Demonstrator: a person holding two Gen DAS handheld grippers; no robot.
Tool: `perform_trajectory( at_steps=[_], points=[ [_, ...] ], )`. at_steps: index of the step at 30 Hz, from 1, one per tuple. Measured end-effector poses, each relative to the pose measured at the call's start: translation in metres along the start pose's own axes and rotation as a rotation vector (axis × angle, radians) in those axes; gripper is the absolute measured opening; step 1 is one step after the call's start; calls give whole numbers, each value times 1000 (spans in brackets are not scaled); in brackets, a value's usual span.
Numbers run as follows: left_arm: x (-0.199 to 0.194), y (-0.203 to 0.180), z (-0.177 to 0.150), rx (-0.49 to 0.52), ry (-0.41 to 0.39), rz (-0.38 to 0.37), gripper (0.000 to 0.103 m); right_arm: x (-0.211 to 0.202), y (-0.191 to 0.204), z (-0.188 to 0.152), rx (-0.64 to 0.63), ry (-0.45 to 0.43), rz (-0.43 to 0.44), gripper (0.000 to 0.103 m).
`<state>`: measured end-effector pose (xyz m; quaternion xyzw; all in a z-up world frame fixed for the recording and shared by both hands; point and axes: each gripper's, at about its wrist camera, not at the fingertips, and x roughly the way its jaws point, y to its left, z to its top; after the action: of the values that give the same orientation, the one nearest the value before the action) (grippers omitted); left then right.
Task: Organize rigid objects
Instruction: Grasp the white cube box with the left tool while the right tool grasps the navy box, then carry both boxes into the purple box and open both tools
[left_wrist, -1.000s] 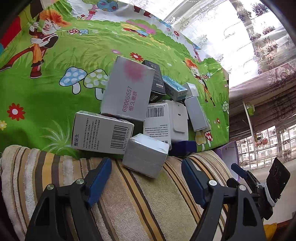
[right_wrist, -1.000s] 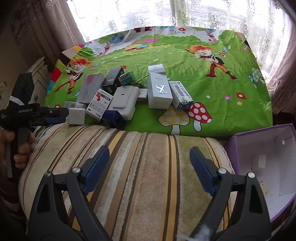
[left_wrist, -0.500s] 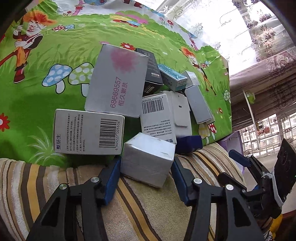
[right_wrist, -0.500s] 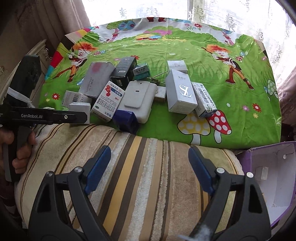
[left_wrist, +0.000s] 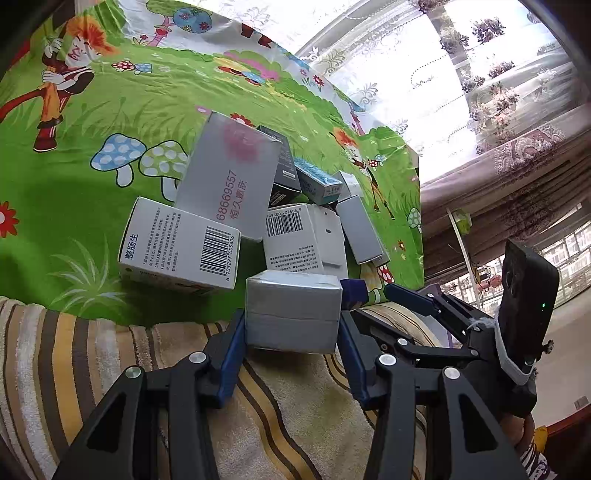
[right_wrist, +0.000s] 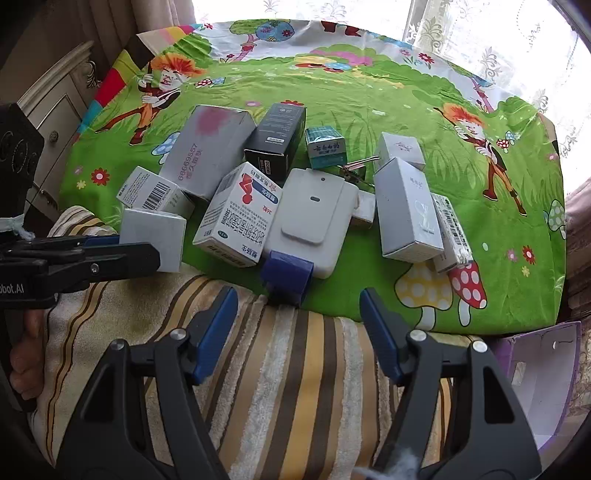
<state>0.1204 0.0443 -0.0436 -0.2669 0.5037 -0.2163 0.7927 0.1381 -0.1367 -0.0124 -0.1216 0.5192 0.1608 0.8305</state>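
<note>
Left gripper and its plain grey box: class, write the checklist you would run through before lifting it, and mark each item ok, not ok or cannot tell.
1. Fingers on both sides: ok. The left gripper has a blue pad against each side of the plain grey box.
2. Grip firm enough to lift: cannot tell.
3. Box free of neighbours: cannot tell. The barcoded white box and the dark blue box sit very close.
4. Nothing resting on top: ok.
5. Right gripper out of the way: ok. It is open over the striped towel, holding nothing.
6. Drop-off ready: cannot tell. Only part of the purple-edged carton shows.
</note>
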Motion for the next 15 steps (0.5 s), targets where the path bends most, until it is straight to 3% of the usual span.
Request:
perform_trajectory(
  at_steps=[4, 6, 8, 9, 15],
  points=[
    [-2, 0, 0, -3, -14, -15, 49, 13, 4, 10, 2, 26, -28, 71],
    [-4, 2, -1, -5, -20, -21, 49, 22, 4, 13, 10, 51, -31, 62],
    [-6, 4, -2, -6, -24, -25, 49, 30, 1, 13, 26, 80, -9, 40],
    [-6, 3, -3, -6, -25, -25, 49, 31, -1, 12, 34, 85, 8, 38],
    [-12, -3, -7, -2, -38, -5, 49, 17, -18, 3, 122, 34, 77, 37]
  ],
)
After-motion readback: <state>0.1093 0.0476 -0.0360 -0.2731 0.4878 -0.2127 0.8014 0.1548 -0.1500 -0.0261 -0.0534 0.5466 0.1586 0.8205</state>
